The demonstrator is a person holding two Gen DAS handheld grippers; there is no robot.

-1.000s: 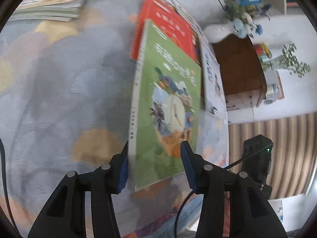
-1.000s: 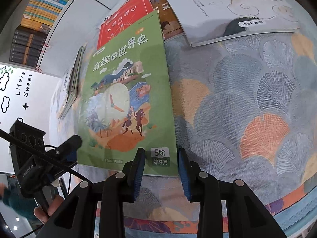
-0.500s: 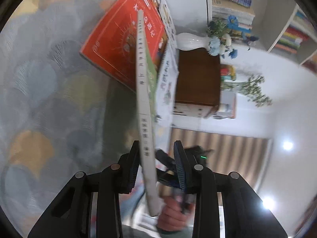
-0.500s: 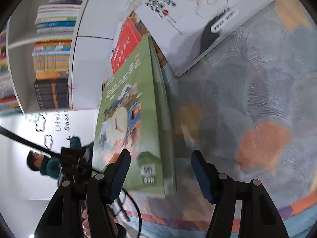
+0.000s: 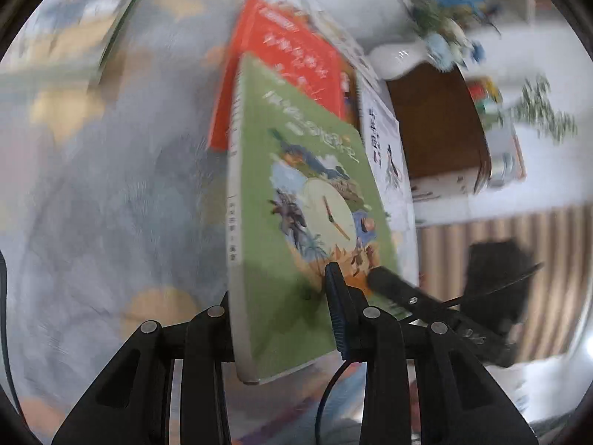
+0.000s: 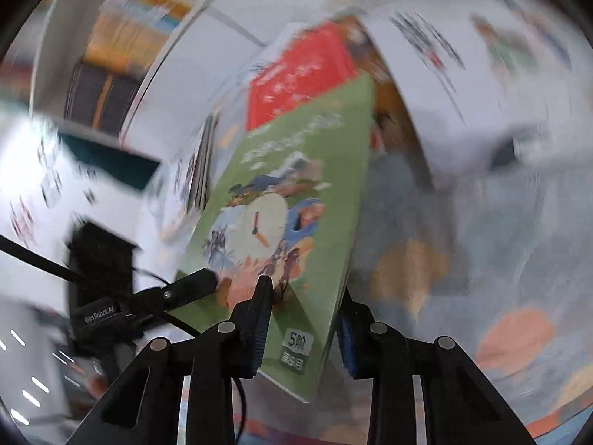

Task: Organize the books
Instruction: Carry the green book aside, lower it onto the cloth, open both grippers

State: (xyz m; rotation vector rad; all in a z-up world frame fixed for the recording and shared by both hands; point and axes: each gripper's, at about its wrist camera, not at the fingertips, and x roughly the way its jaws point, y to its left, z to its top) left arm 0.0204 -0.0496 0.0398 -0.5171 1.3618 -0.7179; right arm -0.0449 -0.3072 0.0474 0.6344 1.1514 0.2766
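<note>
Left-wrist view shows the left claw (image 5: 281, 315) clamped narrow on the near corner of the green book (image 5: 307, 222), one pad on the cover, the other hidden behind the spine side. The book is tilted up on edge above the patterned surface (image 5: 111, 204) — its far end reaches over the red book (image 5: 285, 66), which lies flat beside a white-covered book (image 5: 389, 163). From the right-wrist view, the right claw (image 6: 304, 319) is closing on the same green book (image 6: 296, 200) at its lower corner, its pads pressing both faces — so both claws hold it at once. The left claw's fingertip (image 6: 196, 282) shows on the cover's left edge there. Beyond the surface stand a brown cabinet (image 5: 437, 126) and a white vase (image 5: 393, 59) of flowers. Both views are blurred.
</note>
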